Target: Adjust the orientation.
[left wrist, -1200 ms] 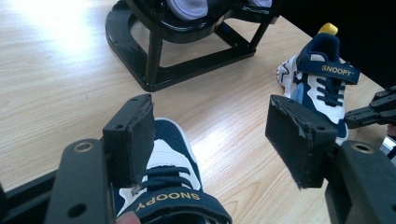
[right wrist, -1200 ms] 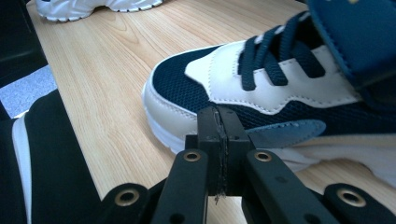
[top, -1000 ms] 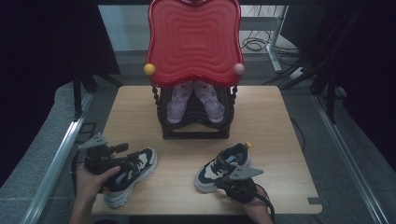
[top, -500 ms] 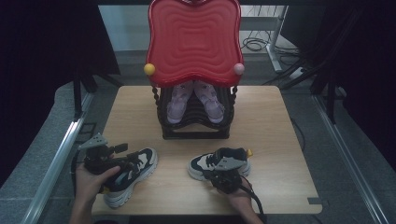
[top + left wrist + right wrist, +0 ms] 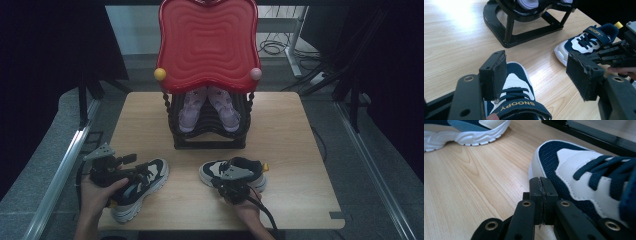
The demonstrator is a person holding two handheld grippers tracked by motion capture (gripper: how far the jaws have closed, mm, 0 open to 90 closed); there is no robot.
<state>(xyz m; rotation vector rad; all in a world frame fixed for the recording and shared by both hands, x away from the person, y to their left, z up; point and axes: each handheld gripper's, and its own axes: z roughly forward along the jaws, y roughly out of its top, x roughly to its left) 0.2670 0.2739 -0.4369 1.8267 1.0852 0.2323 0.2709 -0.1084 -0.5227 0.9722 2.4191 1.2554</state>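
Both grippers are seen low on the wooden table (image 5: 300, 130): the left gripper (image 5: 541, 75), jaws spread, hangs over the left sneaker (image 5: 137, 190); the right gripper (image 5: 541, 192), jaws pressed together on nothing, is set against the right sneaker (image 5: 232, 172), near the black rack (image 5: 207, 142).

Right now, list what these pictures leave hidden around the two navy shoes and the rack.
- Left shoe: in the high view the left claw and hand cover its heel.
- Right shoe: the right claw hides its near side; in the right claw view its heel is cut off at the edge.
- Lilac shoes in the black rack: the red tray hides their upper parts.
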